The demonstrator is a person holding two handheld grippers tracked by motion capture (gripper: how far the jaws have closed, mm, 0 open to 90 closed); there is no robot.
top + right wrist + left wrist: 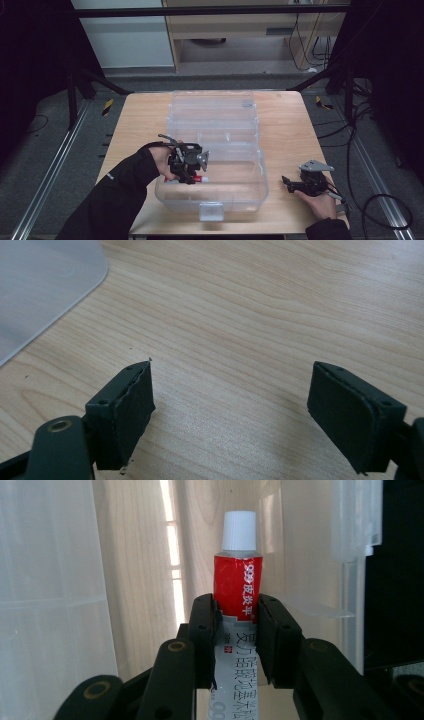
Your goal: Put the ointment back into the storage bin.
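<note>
My left gripper is shut on a red and silver tube with a white cap, its pads clamped on the tube's middle. In the high view the tube lies low inside the front left part of a clear plastic organizer box that stands open on the wooden table. My left gripper points the cap along a box compartment. My right gripper rests open on the bare table to the right of the box. Between its fingers is only wood.
The box's open lid lies flat toward the table's far side. A box corner shows at the upper left of the right gripper view. Table edges run close by. Cables lie on the floor at right.
</note>
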